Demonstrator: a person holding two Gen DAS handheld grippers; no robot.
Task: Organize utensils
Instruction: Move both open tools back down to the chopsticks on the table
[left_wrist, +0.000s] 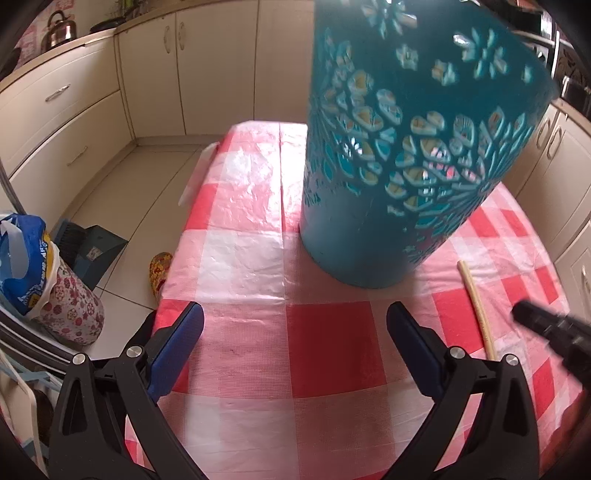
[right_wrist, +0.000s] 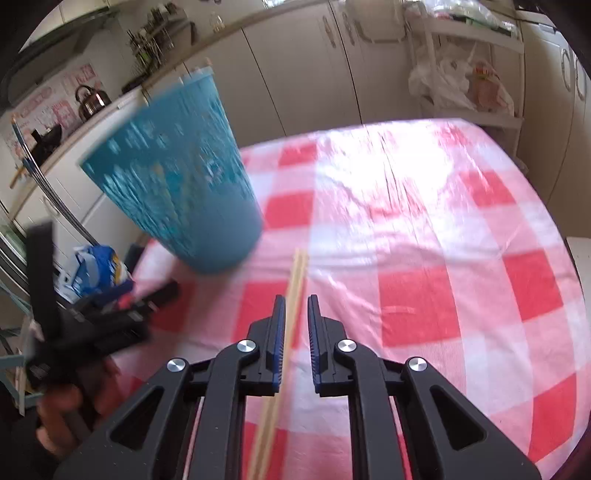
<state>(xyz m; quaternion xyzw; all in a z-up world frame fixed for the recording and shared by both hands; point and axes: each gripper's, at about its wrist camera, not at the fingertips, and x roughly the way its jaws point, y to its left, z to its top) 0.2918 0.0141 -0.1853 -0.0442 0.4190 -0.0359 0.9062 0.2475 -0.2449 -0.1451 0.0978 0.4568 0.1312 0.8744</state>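
A tall teal holder (left_wrist: 399, 147) with cut-out flower holes stands on the red-and-white checked tablecloth (left_wrist: 258, 229). It also shows in the right wrist view (right_wrist: 184, 184), blurred. My left gripper (left_wrist: 295, 325) is open and empty, just in front of the holder. A pair of pale wooden chopsticks (right_wrist: 295, 295) lies on the cloth between the fingers of my right gripper (right_wrist: 295, 306). Its jaws are nearly closed, with a small gap to the right of the sticks. The chopsticks also show in the left wrist view (left_wrist: 476, 306), beside the right gripper's tip (left_wrist: 535, 317).
Cream kitchen cabinets (left_wrist: 155, 74) surround the table. A kettle (left_wrist: 59, 31) stands on the counter. A floral bin with a blue bag (left_wrist: 48, 273), a dustpan (left_wrist: 88, 251) and a slipper (left_wrist: 160, 271) lie on the floor left of the table. A white shelf rack (right_wrist: 472, 74) stands beyond it.
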